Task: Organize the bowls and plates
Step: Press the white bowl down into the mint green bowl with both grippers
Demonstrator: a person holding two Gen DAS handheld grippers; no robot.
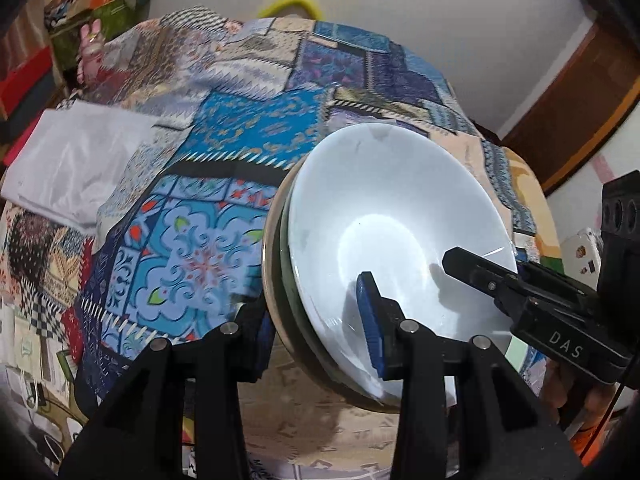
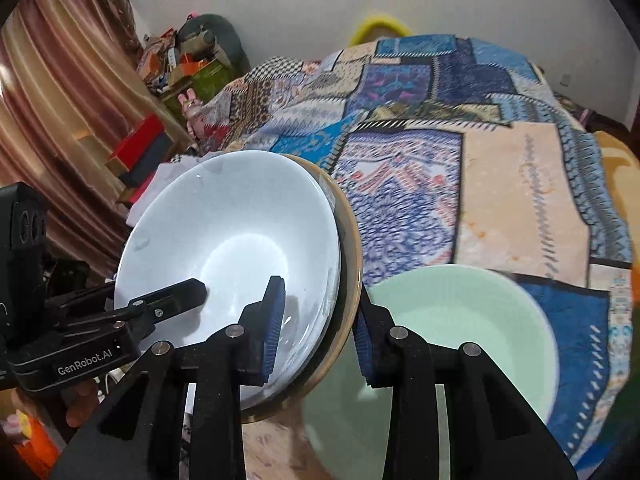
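Stacking looks partly done. A white plate (image 1: 400, 216) is already sitting nested on top of at least two others, a dark-edged one and a tan-rimmed one (image 2: 352, 240) at the bottom; exact count cannot be told. Both grippers are carrying this stack clear of the patchwork bedspread (image 1: 224, 128).

Left gripper (image 1: 320, 320): jaws narrow, clamping the near rim of the stack, one blue pad (image 1: 370, 320) lying inside the white plate, the other under the stack. Right gripper (image 2: 320, 320): jaws narrow, clamping the opposite rim the same way.

Stack is tilting, not level, hanging above the bedspread's near edge.

A pale green bowl (image 2: 460, 320) is sitting on the bedspread just beside and below the stack, apart from it and not yet sorted. Judgement: setting the stack down and dealing with the bowl are remaining.

Look of the stack: white plate is glossy, deep in the middle, with a bright glare spot; the rims are lining up closely. Likely slippery, so the tilt is a risk.
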